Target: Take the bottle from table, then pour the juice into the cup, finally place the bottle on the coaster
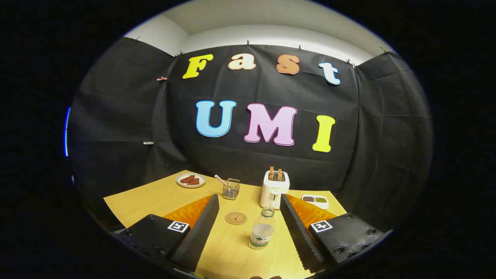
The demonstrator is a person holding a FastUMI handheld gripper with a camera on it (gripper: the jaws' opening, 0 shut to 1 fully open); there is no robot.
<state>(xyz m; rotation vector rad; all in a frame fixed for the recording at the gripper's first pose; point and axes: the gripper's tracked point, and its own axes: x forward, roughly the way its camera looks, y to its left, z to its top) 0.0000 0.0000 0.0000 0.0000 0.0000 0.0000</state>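
Even overhead light on a sharp, warm table point(155, 199), strong fisheye bending toward the rim.

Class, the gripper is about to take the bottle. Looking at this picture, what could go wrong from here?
1. The bottle has no cap and sits nearer one of the open gripper's fingers; an uneven close could tip it.
2. The glass cup is small and holds a straw; pouring may miss.
3. The toaster stands close behind; a swing could bump it.

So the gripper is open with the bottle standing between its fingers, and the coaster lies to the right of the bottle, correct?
Not quite. The gripper view shows the coaster to the left of the bottle. The gripper is open, and the bottle stands between its fingers.
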